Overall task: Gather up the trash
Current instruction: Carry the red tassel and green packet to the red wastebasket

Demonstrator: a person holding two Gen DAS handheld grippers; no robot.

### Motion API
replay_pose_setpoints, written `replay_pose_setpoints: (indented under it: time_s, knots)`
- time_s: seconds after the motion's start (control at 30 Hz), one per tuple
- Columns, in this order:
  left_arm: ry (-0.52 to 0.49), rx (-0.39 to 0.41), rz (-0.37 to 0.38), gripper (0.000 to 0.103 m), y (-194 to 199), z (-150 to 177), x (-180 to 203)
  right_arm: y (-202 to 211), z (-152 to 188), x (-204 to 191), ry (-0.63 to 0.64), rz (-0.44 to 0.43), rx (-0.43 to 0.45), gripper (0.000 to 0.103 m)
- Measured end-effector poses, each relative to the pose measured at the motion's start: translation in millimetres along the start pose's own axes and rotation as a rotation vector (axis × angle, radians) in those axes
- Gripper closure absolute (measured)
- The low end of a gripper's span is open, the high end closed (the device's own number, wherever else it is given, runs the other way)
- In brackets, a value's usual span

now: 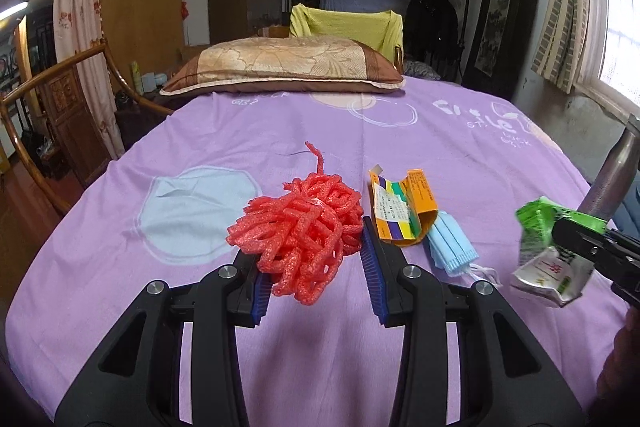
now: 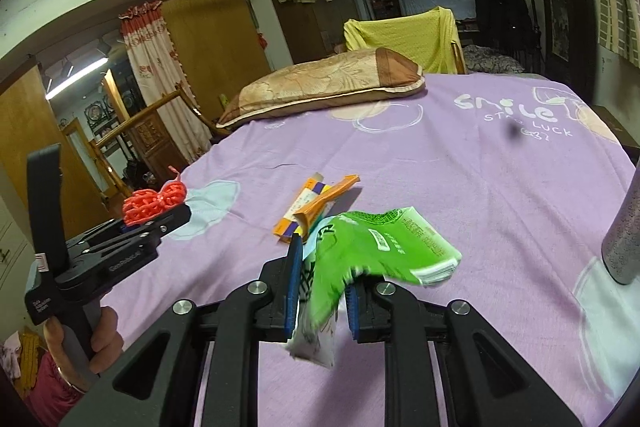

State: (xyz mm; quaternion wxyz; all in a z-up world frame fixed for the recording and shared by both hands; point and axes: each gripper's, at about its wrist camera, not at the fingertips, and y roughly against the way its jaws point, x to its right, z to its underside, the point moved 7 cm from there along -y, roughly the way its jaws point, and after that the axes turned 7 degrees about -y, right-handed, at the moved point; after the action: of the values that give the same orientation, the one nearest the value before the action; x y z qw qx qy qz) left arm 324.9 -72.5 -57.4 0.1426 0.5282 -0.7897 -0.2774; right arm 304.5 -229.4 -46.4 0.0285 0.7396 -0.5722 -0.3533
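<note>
The left tool [image 1: 316,259] grips the red foam net [image 1: 304,227] above the bed [image 1: 460,163]. The right tool [image 2: 322,291] grips a green wrapper [image 2: 376,243]. A box [image 1: 400,211] and mask [image 1: 452,247] lie on the bed.

Purple-sheeted bed [image 1: 460,155]; pillow [image 1: 280,67], orange box [image 1: 400,209], mask [image 1: 450,241]

A purple bedsheet [image 1: 280,155] printed with white and pale-blue shapes is seen; red foam netting [image 1: 304,227], a green-and-white packet [image 2: 376,247], an orange box [image 1: 400,211], a blue mask [image 1: 452,243].
</note>
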Motion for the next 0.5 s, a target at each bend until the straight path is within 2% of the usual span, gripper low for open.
replay_pose_setpoints:
  time_s: [0.07, 0.13, 0.23, 0.5]
  knots:
    - [-0.006, 0.000, -0.016, 0.063, 11, 4, 1, 0, 4, 0, 0.003, -0.009, -0.010, 0.085]
    - [-0.006, -0.008, -0.035, 0.063, 17, 8, 2, -2, 9, 2, -0.006, -0.014, -0.033, 0.092]
    - [0.007, -0.008, -0.047, 0.063, 31, 15, 2, -2, 14, 5, -0.021, -0.013, -0.049, 0.092]
    - [0.045, 0.009, -0.084, 0.063, 67, 29, -7, 18, 13, 4, -0.051, -0.081, -0.006, 0.092]
